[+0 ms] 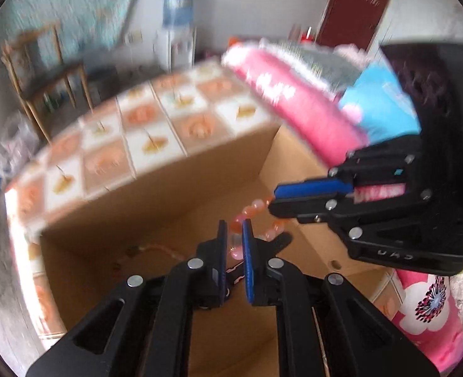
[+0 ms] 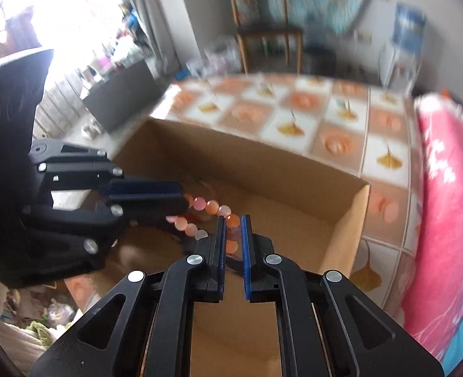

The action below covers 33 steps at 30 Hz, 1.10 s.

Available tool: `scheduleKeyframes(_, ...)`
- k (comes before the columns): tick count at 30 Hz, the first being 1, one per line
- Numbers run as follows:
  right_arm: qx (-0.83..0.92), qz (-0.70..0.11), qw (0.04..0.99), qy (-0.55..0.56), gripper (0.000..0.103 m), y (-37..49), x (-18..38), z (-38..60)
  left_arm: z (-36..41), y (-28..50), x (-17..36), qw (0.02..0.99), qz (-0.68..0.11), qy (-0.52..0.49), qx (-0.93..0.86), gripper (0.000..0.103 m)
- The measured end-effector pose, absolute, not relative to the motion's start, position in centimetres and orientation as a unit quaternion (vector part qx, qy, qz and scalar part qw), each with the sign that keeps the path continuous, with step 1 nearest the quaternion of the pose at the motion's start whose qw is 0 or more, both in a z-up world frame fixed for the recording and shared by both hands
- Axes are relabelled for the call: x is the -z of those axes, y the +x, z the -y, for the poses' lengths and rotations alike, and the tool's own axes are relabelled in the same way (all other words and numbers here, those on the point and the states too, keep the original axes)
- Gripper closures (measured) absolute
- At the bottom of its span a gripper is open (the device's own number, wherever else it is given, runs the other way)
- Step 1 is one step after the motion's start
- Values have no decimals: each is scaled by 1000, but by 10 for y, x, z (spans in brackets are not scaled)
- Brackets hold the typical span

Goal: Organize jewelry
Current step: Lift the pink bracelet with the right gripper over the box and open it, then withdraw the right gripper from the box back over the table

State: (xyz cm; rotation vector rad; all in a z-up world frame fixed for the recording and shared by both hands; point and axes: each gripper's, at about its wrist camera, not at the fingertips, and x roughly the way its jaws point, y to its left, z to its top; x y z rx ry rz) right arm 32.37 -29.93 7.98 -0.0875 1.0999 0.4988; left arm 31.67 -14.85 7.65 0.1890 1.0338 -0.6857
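A bracelet of pink and orange beads point(image 1: 256, 209) hangs stretched between my two grippers above an open cardboard box point(image 1: 156, 245). My left gripper point(image 1: 233, 224) is shut on one end of the bead bracelet. My right gripper point(image 1: 273, 196) comes in from the right and is shut on the other end. In the right wrist view the bracelet point(image 2: 209, 209) runs from my right gripper point(image 2: 233, 220) to the left gripper point(image 2: 184, 199). Another piece of jewelry point(image 1: 137, 249) lies blurred on the box floor.
The box stands on a bed with an orange and white patterned sheet point(image 2: 294, 110). Pink and blue folded quilts point(image 1: 297, 103) lie at the bed's side. A wooden chair point(image 2: 262, 31) and a water dispenser point(image 1: 176, 28) stand by the far wall.
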Motion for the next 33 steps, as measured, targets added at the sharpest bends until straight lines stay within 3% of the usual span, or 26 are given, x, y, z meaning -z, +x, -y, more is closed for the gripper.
scheduleKeyframes(11,-211,-567,782,-150,93,348,-34,289,176,381,-2,745,-596,74,290,93)
scheduleKeyframes(12,-210,-563,784,-153,92,347,-36,289,177,382,1,745,-598,76,286,92)
scheduleKeyframes(13,-210,-558,788,-155,88,346,-39,289,176,384,4,743,-603,73,281,82)
scheduleKeyframes(14,-210,-552,792,-152,87,344,-43,291,174,386,6,740,-608,65,280,74)
scheduleKeyframes(15,-211,-550,795,-147,88,345,-45,293,172,385,4,741,-607,60,280,73)
scheduleKeyframes(19,-214,-529,815,-106,87,336,-65,311,163,383,-9,759,-595,64,258,72)
scheduleKeyframes(22,-219,-502,834,-62,81,317,-93,330,151,373,-36,778,-573,61,250,72)
scheduleKeyframes(27,-225,-421,879,3,63,244,-154,359,121,320,-110,831,-489,78,254,52)
scheduleKeyframes(32,-233,-352,906,33,52,152,-183,370,71,215,-171,880,-388,77,263,17)
scheduleKeyframes(33,-234,-340,910,35,51,130,-184,369,64,200,-174,885,-378,75,261,15)
